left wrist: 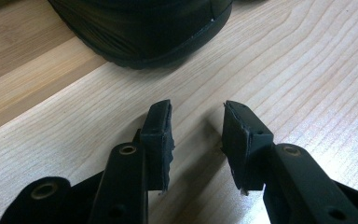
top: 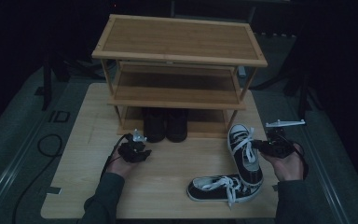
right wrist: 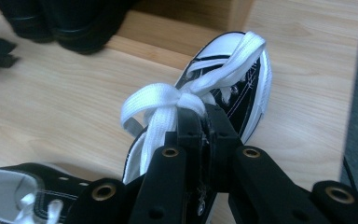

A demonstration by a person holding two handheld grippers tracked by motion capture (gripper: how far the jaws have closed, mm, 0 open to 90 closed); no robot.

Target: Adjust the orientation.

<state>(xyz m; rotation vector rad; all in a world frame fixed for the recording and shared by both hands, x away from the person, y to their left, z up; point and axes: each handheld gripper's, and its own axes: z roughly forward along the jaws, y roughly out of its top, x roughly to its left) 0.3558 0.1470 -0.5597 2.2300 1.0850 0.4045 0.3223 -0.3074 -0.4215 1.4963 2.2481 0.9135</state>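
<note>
bamboo shelving, a three-tier shoe rack (top: 179, 39), is seen at the far side of the table (top: 88, 140), and a pair of black boots (top: 165, 123) is already stowed on its lowest tier. two black-and-white sneakers are left on the table: the upright sneaker (top: 244, 154) is pinched at its white laces (right wrist: 168, 105) by the right gripper (right wrist: 204, 121), whose jaws are closed tight on the tongue and lace area, while the second sneaker (top: 223, 187) lies across in front, untouched. the left gripper (left wrist: 196, 123) is held about half open over bare wood, nothing between its jaws (a boot toe sits just ahead). roughly half the stowing is judged done. the room is dim, and the rack's rear is hard to make out.
</note>
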